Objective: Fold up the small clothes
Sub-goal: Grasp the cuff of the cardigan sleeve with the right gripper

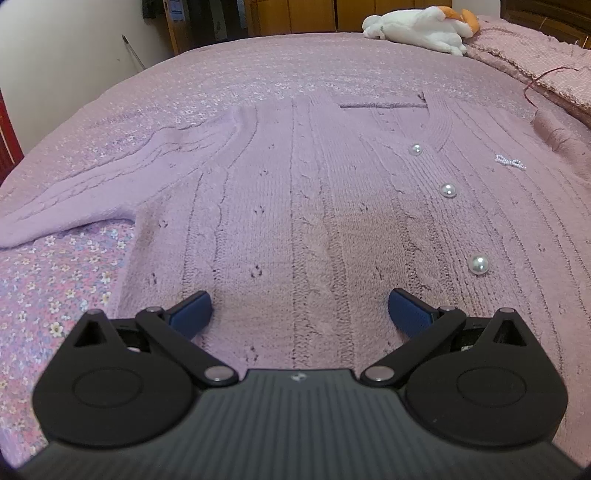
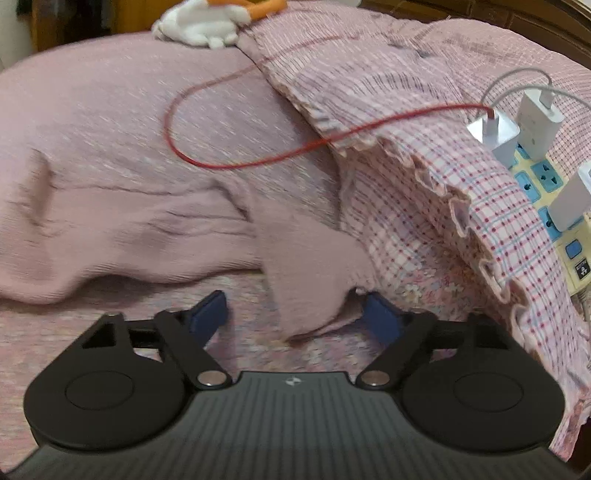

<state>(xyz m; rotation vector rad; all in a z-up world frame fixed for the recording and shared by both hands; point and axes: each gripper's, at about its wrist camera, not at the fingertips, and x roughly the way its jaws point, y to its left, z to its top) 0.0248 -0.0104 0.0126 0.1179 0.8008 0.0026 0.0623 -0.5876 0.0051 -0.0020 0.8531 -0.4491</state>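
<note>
1. A lilac knit cardigan (image 1: 295, 192) lies flat and spread out on the bed w/ a floral pink bedspread (image 1: 55, 295); front side up, three pearl buttons (image 1: 448, 190) in a row.
2. Its sleeve (image 1: 92, 192) stretches out to the left in the left wrist view.
3. The left gripper (image 1: 300, 310) is low over the lower part of the cardigan, jaws spread wide, nothing between them.
4. The right gripper (image 2: 295, 314) is at the other sleeve (image 2: 306, 266); jaws are spread, the cuff end lies between the blue fingers (image 2: 207, 314), not pinched. This view is blurred.
5. A red cable (image 2: 221, 162) runs over the bed to a charger (image 2: 495, 133) on a power strip (image 2: 554, 206) at the right.
6. A checked quilt (image 2: 406, 110) is beside the sleeve; a white plush toy (image 1: 417, 26) is at the far end of the bed.
</note>
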